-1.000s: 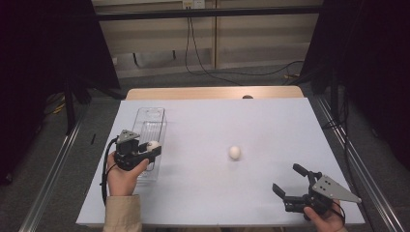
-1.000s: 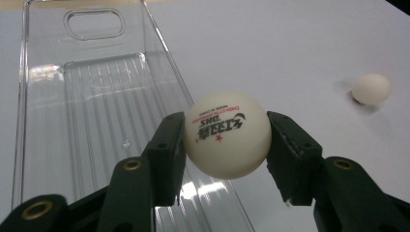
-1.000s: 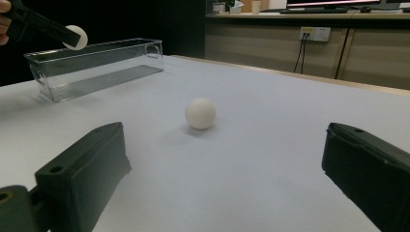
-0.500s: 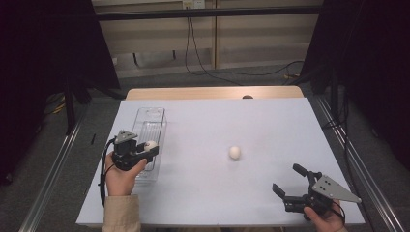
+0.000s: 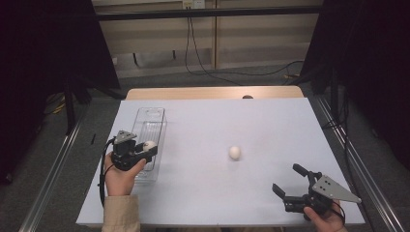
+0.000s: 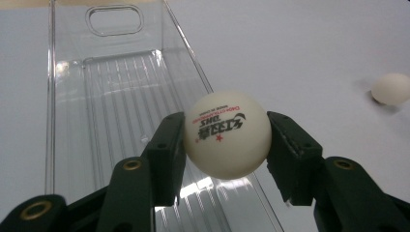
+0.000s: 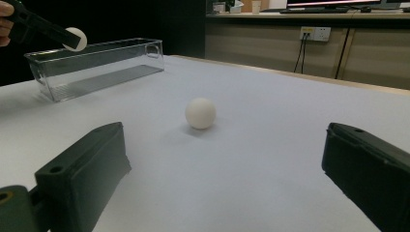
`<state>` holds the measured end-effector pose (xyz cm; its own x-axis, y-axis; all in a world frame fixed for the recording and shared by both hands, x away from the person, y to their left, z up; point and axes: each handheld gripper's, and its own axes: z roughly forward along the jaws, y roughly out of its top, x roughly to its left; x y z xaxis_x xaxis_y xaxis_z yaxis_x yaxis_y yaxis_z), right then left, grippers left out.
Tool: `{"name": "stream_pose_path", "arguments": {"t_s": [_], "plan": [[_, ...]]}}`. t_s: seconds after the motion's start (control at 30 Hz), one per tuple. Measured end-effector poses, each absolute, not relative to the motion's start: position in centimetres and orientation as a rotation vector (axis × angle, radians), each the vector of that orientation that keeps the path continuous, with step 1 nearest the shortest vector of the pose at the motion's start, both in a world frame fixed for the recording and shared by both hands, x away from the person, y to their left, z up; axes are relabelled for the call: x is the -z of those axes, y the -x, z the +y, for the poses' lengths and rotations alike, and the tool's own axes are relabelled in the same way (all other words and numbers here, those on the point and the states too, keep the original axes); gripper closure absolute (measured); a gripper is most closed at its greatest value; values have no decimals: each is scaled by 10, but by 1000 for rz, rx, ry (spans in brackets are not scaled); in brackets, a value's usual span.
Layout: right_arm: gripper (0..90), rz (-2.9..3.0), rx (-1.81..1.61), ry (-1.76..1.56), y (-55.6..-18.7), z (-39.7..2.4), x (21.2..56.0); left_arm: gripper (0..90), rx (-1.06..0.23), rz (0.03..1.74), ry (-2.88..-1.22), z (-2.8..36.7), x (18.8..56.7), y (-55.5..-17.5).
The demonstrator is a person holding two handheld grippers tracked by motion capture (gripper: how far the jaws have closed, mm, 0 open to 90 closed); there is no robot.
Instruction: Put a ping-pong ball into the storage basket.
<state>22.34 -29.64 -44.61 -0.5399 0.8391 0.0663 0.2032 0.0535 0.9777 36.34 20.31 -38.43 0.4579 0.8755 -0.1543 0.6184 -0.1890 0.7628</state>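
Observation:
My left gripper (image 5: 147, 148) is shut on a white ping-pong ball (image 5: 149, 144) and holds it over the near end of a clear plastic bin (image 5: 151, 115) at the table's left. In the left gripper view the printed ball (image 6: 226, 134) sits squeezed between both pads above the bin's ribbed floor (image 6: 116, 82). A second white ball (image 5: 234, 152) lies loose on the table's middle. My right gripper (image 5: 285, 178) is at the front right, open and pointing at that loose ball (image 7: 200, 113), with nothing between its jaws.
The white table (image 5: 251, 121) has a wooden strip along its far edge. Metal rails run down both sides. In the right gripper view the bin (image 7: 96, 63) stands far left, with the held ball (image 7: 75, 38) above its rim.

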Motion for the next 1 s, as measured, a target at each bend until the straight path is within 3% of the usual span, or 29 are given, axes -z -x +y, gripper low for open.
{"name": "stream_pose_path", "arguments": {"t_s": [1.0], "plan": [[18, 1795, -1521, -1044, -223, -297, 446, 509, -432, 1281, -1907, 209, 388, -364]]}}
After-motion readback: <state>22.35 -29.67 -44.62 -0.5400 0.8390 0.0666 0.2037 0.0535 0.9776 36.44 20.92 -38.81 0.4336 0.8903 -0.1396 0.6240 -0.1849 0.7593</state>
